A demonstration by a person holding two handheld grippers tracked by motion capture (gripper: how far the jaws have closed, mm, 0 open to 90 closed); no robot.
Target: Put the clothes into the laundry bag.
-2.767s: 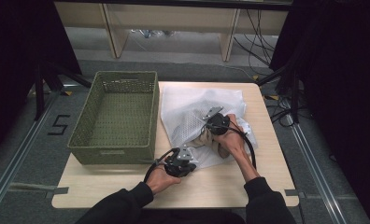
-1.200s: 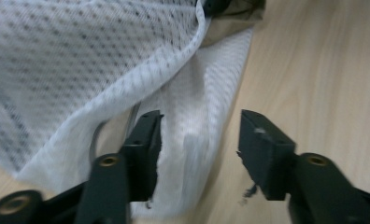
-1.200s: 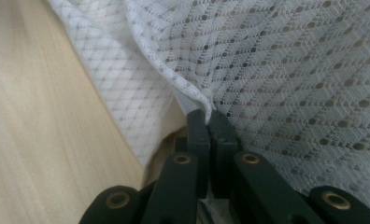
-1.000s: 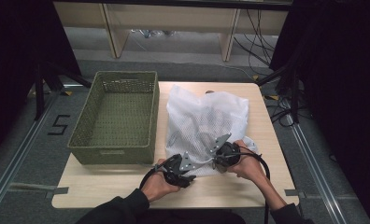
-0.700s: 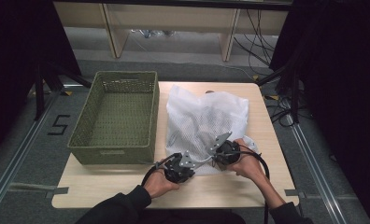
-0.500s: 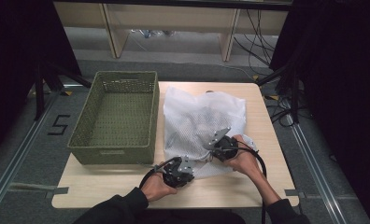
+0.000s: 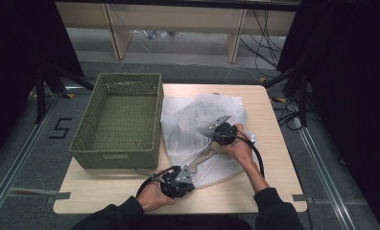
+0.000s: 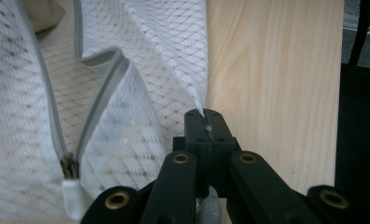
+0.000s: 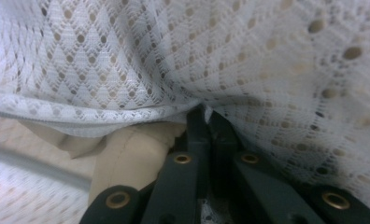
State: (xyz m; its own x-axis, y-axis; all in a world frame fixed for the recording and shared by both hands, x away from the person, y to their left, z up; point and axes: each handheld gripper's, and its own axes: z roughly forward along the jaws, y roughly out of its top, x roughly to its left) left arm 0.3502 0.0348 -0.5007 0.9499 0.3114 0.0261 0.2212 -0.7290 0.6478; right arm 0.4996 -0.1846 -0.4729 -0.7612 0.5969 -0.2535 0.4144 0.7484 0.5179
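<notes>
Since the earlier frames, the right claw [image 7: 208, 132] had travelled from the near edge of the white mesh bag [image 7: 190, 124] back toward 12 o'clock, carrying a fold of mesh with it, while the left claw [image 7: 192, 168] had just been closing and stood clamped on the bag's near corner.

Ordered by size: the counter [image 7: 269, 124] carried a green woven basket [image 7: 118, 120] at the 9 o'clock side, with the mesh bag spread just beside it at centre. The bag's near edge lay toward 6 o'clock, close to the person's hands.

In the left gripper view, the left claw [image 8: 205, 122] was shut on a thin ridge of mesh. This grip probably anchored the corner so the bag could not slide. A grey zipper [image 8: 87, 121] ran open beside it, its slider with a white pull tab [image 8: 70, 196] at the lower left.

In the right gripper view, the right claw [image 9: 205, 116] was closed on gathered mesh. A beige cloth [image 9: 127, 154] showed beneath the mesh edge, apparently inside the bag. Pulling the upper layer away from the anchored corner likely served to spread the opening.
</notes>
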